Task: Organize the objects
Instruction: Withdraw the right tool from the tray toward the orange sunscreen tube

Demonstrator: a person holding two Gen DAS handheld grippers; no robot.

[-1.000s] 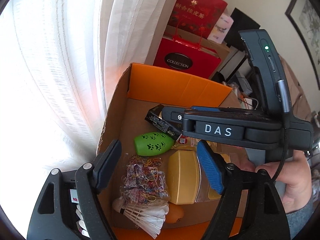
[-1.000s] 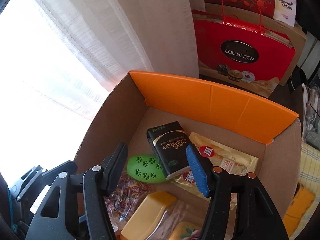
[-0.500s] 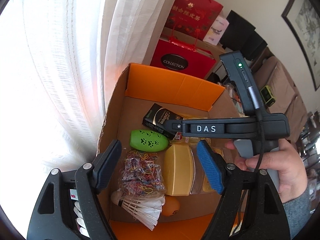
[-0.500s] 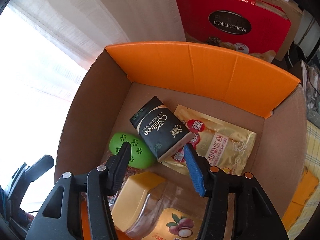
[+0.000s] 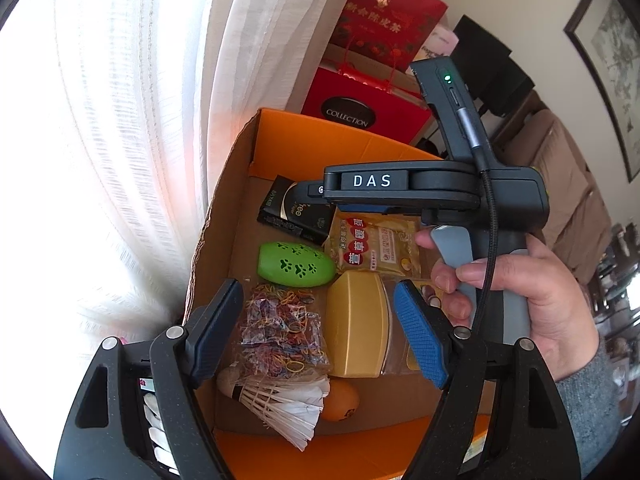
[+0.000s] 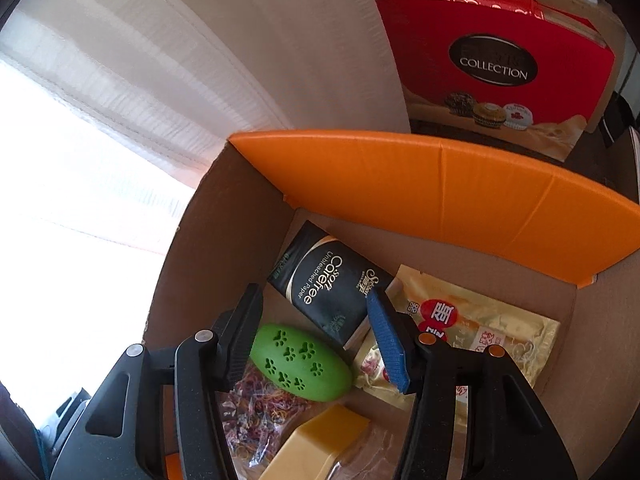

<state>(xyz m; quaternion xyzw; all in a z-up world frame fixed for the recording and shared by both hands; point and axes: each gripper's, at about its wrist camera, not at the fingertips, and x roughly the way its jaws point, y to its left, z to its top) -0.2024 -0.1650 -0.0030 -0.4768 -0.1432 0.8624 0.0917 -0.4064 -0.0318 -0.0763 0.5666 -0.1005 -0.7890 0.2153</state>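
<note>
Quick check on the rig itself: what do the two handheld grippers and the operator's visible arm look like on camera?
Both the left gripper and right gripper have black speckled fingers, silver pivot bolts, one dark pad and one blue ridged pad. The right gripper's body reads "DAS", with a grey handle, a green light and a braided cable. The right hand has a grey sleeve.

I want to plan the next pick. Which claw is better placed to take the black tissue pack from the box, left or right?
Right, probably. The right claw is open, low in the box, just before the black tissue pack. The left claw is open above the rubber bands bag, farther from that pack.
</note>
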